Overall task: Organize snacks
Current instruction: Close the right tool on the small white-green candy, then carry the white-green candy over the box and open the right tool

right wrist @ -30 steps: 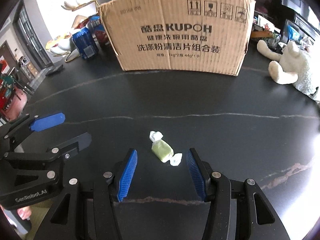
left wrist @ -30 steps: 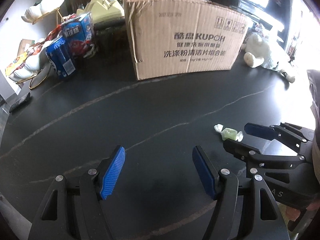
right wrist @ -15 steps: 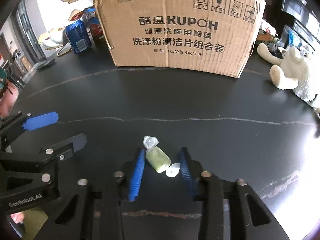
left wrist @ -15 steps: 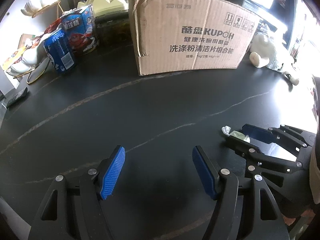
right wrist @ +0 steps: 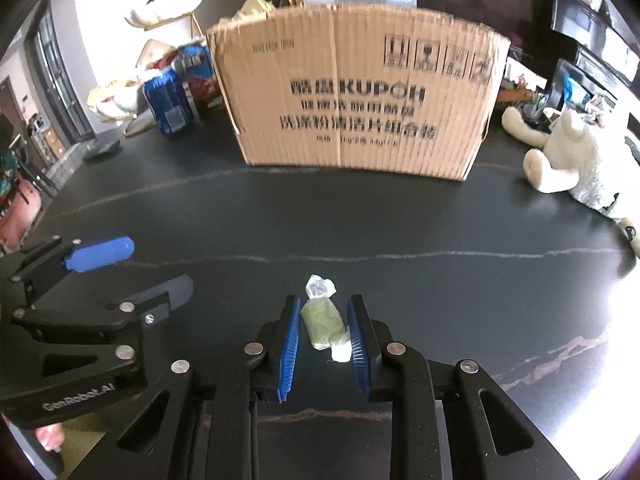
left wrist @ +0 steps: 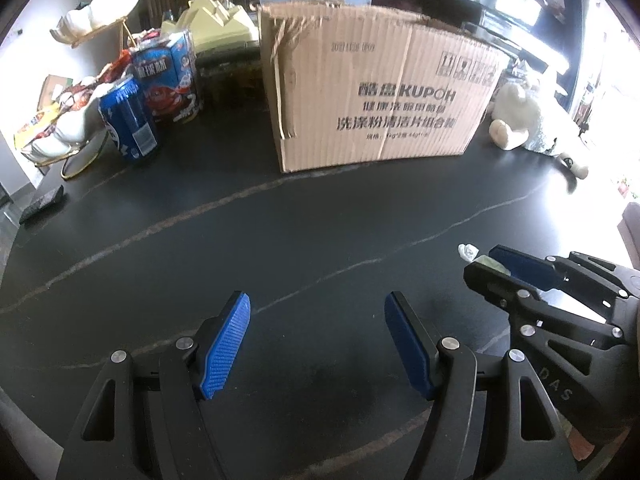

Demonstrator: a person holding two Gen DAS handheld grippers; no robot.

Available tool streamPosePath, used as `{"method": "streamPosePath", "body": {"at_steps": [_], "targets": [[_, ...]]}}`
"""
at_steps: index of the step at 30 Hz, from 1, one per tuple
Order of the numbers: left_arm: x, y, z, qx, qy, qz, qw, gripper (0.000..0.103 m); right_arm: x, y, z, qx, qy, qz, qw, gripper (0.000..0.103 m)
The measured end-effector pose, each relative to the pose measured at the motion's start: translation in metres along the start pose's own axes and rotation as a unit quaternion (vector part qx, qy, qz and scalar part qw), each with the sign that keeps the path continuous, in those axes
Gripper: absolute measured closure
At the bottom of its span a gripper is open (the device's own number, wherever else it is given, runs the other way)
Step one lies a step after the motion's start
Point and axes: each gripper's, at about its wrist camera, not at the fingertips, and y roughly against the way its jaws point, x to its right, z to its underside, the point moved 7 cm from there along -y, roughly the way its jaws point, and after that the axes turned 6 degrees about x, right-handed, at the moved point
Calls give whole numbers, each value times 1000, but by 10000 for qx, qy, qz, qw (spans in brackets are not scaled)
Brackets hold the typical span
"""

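Observation:
A green candy (right wrist: 322,322) in a clear twisted wrapper sits between the blue pads of my right gripper (right wrist: 323,304). Its jaws are closing and the pads press the candy's sides, just above the black table (right wrist: 400,232). In the left wrist view the same candy (left wrist: 490,261) peeks out of the right gripper (left wrist: 484,262) at the right. My left gripper (left wrist: 318,300) hangs open over bare table with nothing between its fingers, to the left of the right one (right wrist: 158,264). An open cardboard box (left wrist: 380,92) stands at the back of the table.
Left of the box stand a blue can (left wrist: 128,120), a blue snack carton (left wrist: 168,76) and a white shell-shaped stand (left wrist: 60,132) holding packets. A white plush toy (right wrist: 568,156) lies at the right. A dark remote (left wrist: 40,204) rests by the left edge.
The right gripper's jaws have come together from wide apart onto the candy, and the gripper has risen slightly with it. The left gripper has stayed open and still.

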Motion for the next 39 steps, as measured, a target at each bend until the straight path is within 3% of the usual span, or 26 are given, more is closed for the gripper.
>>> {"method": "streamPosePath", "body": {"at_steps": [15,30,39], "targets": [[0,44,-47,683,-183,10,9975,34,2,43,-38,688,-253,1,9973,77],[-14,73,-110,1320,-280,-100,9908,31,2,71,-108,1399,-228,81,9899,77],[-23,79,-146,1510,-307,-176,9879,31,3,75,-154,1669,-114,195,9857,77]]}}
